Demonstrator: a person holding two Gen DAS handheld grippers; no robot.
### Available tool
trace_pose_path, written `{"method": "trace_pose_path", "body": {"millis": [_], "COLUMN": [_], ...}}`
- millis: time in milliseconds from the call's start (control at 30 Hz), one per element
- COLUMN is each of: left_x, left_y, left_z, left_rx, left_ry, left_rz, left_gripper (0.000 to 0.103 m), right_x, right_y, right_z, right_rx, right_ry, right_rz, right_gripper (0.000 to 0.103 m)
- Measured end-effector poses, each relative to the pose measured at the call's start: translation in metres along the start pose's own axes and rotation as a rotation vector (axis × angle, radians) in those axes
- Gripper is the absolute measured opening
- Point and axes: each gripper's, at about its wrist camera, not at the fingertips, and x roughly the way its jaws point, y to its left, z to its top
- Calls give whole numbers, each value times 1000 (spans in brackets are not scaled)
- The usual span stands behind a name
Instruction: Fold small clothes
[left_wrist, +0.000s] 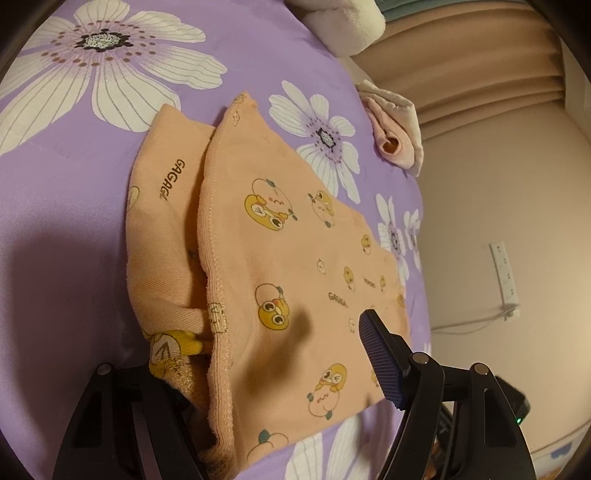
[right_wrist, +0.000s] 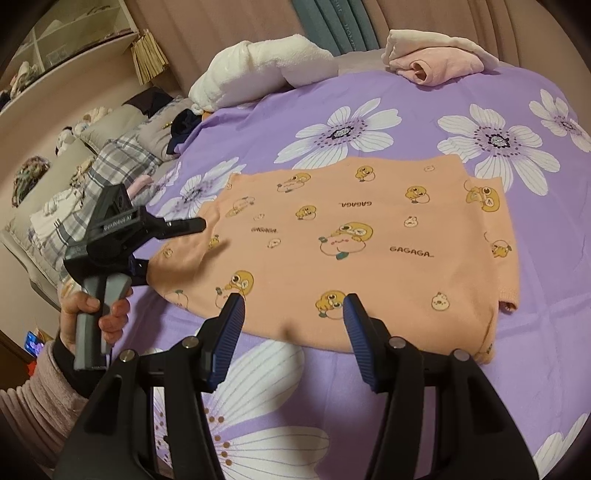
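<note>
A small orange garment (right_wrist: 351, 243) printed with cartoon ducks lies folded flat on the purple flowered bedspread (right_wrist: 406, 110); in the left wrist view the orange garment (left_wrist: 288, 266) shows a sleeve layer folded under at the left. My left gripper (right_wrist: 173, 247) is at the garment's left edge, jaws wide apart, with cloth lying between them; one blue fingertip (left_wrist: 376, 354) shows above the cloth, the other is hidden under it. My right gripper (right_wrist: 293, 332) is open and empty, just above the garment's near edge.
A folded pink garment (right_wrist: 436, 59) and a white plush bundle (right_wrist: 266, 70) lie at the far side of the bed. Pillows and clothes (right_wrist: 110, 158) are piled at the left. A wall with a socket strip (left_wrist: 504, 273) is beyond the bed edge.
</note>
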Motion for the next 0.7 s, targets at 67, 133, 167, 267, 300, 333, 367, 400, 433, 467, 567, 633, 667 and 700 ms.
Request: {"method": "trace_pose_path", "body": {"millis": [67, 133, 167, 267, 300, 333, 367, 400, 433, 467, 567, 633, 667, 700], "left_x": [2, 4, 4, 6, 6, 5, 5, 6, 5, 5, 4, 2, 1, -1], "left_y": [-2, -3, -4, -2, -1, 0, 1, 2, 3, 3, 3, 1, -1, -2], "left_z": [0, 0, 0, 0, 1, 1, 1, 1, 1, 1, 0, -1, -1, -2], "left_rx": [12, 24, 27, 23, 19, 16, 14, 11, 9, 7, 10, 27, 36, 43], "left_ry": [8, 14, 15, 19, 19, 19, 20, 21, 21, 18, 7, -6, -16, -25], "left_rz": [16, 31, 37, 61, 66, 77, 89, 106, 117, 124, 132, 133, 128, 123], "left_gripper": [68, 64, 60, 49, 47, 42, 36, 33, 28, 24, 13, 10, 9, 9], "right_x": [1, 3, 4, 9, 11, 13, 14, 16, 18, 19, 23, 27, 30, 33], "right_y": [-2, -4, -4, -7, -7, -8, -9, -10, -11, -12, -14, -14, -15, -14], "right_z": [4, 9, 11, 16, 17, 18, 19, 20, 20, 21, 24, 29, 32, 35], "right_rx": [18, 32, 40, 58, 63, 67, 72, 76, 77, 80, 85, 82, 78, 73], "right_ry": [-9, -19, -23, -28, -28, -28, -26, -24, -23, -22, -19, -11, -6, -4], "right_rz": [12, 20, 22, 21, 23, 26, 30, 31, 28, 23, 14, -2, -11, -17], "right_gripper": [56, 56, 56, 56, 56, 56, 56, 56, 56, 56, 56, 55, 54, 52]}}
